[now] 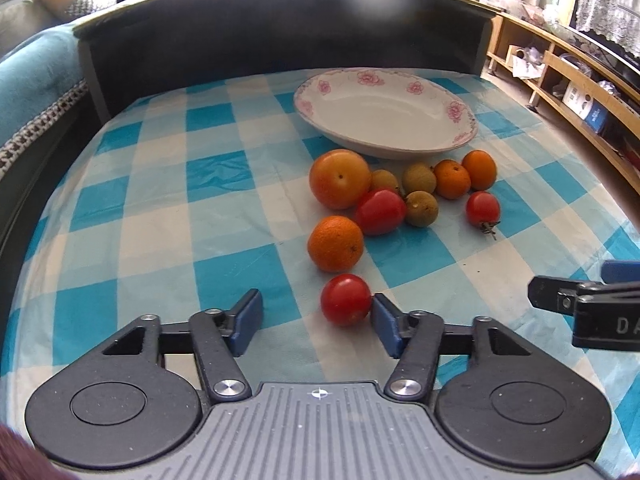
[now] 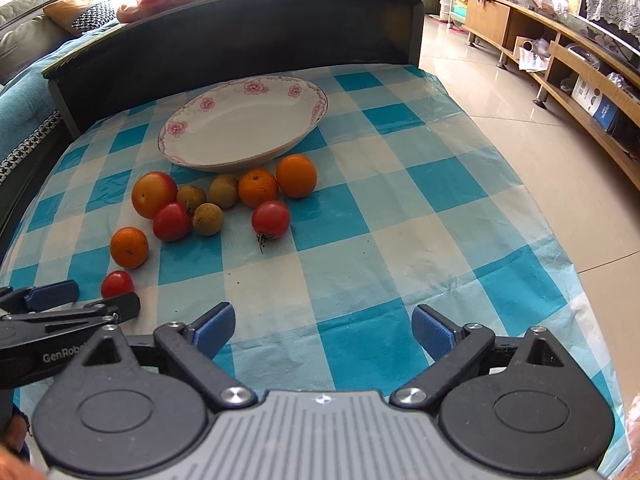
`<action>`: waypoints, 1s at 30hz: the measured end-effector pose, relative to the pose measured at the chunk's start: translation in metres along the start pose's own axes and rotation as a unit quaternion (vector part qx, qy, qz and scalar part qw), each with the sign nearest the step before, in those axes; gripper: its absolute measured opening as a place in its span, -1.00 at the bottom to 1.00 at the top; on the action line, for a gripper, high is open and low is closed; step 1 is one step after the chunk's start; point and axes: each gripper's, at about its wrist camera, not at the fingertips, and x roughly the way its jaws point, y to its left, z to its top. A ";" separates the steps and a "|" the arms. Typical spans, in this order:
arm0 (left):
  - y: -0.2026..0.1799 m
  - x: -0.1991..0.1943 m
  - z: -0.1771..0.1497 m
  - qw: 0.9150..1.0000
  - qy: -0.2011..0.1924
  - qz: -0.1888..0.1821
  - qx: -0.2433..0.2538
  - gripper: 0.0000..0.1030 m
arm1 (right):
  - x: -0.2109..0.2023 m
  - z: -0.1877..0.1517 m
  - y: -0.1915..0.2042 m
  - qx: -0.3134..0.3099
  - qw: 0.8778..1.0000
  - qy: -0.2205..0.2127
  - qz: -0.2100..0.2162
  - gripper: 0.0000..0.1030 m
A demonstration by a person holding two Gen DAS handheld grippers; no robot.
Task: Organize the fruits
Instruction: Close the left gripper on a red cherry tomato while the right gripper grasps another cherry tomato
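Red and round, the nearest cherry tomato (image 1: 345,300) is sitting just ahead of the left gripper (image 1: 316,322), touching its right-hand pad. Those jaws are gaping, gripping nothing. The right gripper (image 2: 323,330) is hovering released, farther off.

Blue-and-white checked tablecloth (image 1: 168,208), white plate (image 1: 384,120) with pink flowers, red tomato (image 1: 345,300)

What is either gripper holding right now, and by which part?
Nothing is held. The left gripper is open, its right finger beside a small tomato. The right gripper is open over the tablecloth.
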 end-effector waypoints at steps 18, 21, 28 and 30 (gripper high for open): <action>-0.002 0.002 0.002 0.999 -0.006 -0.037 0.004 -0.33 | 0.026 0.034 0.008 -0.031 0.997 -0.011 0.074 0.23; -0.004 0.002 0.001 0.999 -0.009 -0.038 0.010 -0.33 | 0.037 0.042 0.012 -0.039 0.996 -0.011 0.080 0.23; -0.006 0.003 -0.001 0.999 -0.017 -0.037 0.028 -0.29 | 0.057 0.053 0.019 -0.051 0.995 -0.007 0.091 -0.10; -0.010 0.003 -0.003 0.998 -0.022 -0.029 0.042 -0.27 | 0.058 0.053 0.022 -0.063 0.995 -0.009 0.082 -0.18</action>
